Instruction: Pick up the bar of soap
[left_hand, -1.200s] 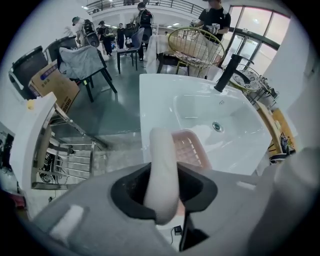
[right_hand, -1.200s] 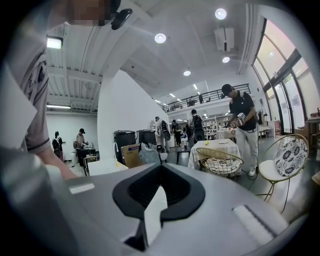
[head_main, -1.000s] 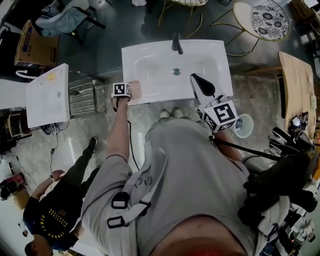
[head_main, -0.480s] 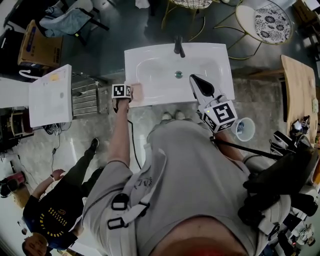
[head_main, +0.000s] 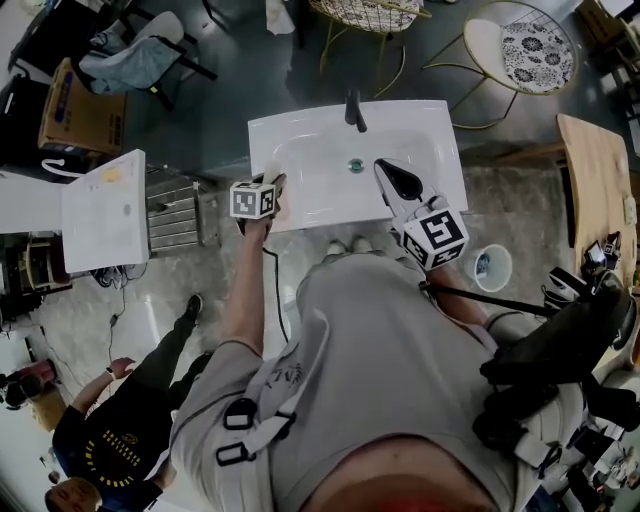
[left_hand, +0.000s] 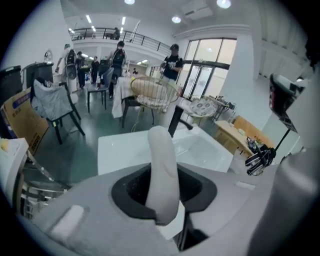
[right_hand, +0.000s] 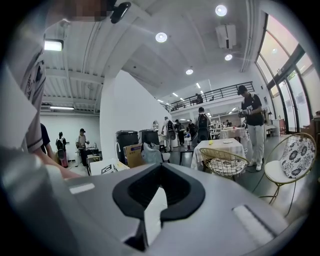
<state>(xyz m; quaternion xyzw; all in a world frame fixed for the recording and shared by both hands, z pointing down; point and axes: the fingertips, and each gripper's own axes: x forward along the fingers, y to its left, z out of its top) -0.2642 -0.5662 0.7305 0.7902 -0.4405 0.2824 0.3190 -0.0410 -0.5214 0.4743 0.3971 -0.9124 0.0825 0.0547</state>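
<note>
While the left gripper (head_main: 270, 192) hangs over the front left corner of the white sink (head_main: 300, 205), its jaws pinch the bar of soap (left_hand: 161, 165). The soap stands on edge between them, pale and rounded, clear of the sink top. The right gripper (head_main: 388, 172) reaches over the front right of the bowl, jaws pressed together with nothing between them.

The sink top is glossy, with a black tap (head_main: 354, 108) at the back and a round drain (head_main: 353, 166) in the bowl. Around it lies a grey floor. A second white sink top (head_main: 100, 210) sits to the left near a cardboard box (head_main: 68, 98). Beyond are a wire chair (head_main: 365, 8) and a chair with a patterned cushion (head_main: 538, 42). A wooden table (head_main: 598, 165) stands on the right, and a white bucket (head_main: 490, 268) sits near the sink's front right corner. The left gripper view shows tall windows (left_hand: 205, 80) and people standing below a railed balcony (left_hand: 107, 37).
</note>
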